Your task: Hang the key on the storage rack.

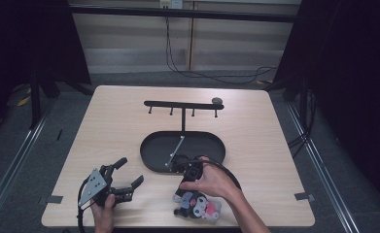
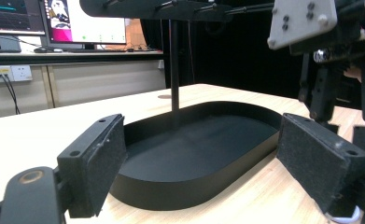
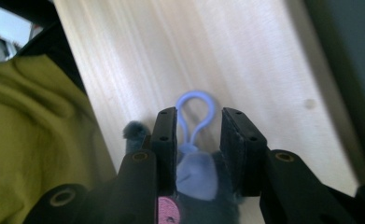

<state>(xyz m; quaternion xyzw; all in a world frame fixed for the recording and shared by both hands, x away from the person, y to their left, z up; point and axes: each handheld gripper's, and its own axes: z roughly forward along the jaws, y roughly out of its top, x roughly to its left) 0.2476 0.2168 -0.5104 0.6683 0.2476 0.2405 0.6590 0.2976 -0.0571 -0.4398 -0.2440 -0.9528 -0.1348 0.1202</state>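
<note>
Left gripper (image 1: 129,177) sits low on the table (image 1: 105,126), jaws spread wide, facing the black tray (image 1: 151,145). Right gripper (image 3: 199,135) points down over the plush toy (image 1: 197,206) near the front edge, jaws parted around its blue loop (image 3: 195,112), not squeezing.

This looks like a lab or recording room. A pale wooden table (image 1: 129,121) stands alone on grey floor, with black curtains (image 1: 353,73) at three and nine o'clock. At twelve o'clock a cable (image 1: 178,63) hangs down a panelled wall. In the left gripper view, computer monitors (image 2: 54,18) showing graphs sit on a bench above a wall socket (image 2: 10,73).
</note>
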